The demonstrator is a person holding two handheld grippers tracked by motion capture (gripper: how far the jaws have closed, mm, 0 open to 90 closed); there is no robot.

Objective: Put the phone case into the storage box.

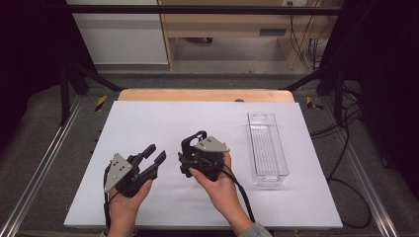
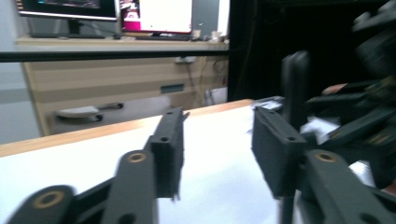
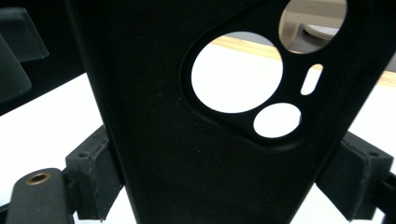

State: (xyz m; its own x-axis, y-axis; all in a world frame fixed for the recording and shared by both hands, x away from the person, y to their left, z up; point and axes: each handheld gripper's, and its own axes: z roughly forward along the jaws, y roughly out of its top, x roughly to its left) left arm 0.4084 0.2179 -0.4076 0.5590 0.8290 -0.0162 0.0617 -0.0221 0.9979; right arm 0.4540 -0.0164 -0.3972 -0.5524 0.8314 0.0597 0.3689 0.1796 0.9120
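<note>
I see the right gripper point(image 1: 190, 157) pinching the black phone case point(image 3: 187, 154) by its side edges above the worktop's near middle, left gripper point(image 1: 154, 159) spread beside; case looks light, thin, flexy, so hold the edges lightly.

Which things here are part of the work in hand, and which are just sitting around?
In the job:
black phone case, clamped between the right gripper's jaws
left gripper, jaws apart, holding nothing, beside the case

Lying about:
clear plastic tray, apart at the right of the white table
monitors on the far desk
</note>
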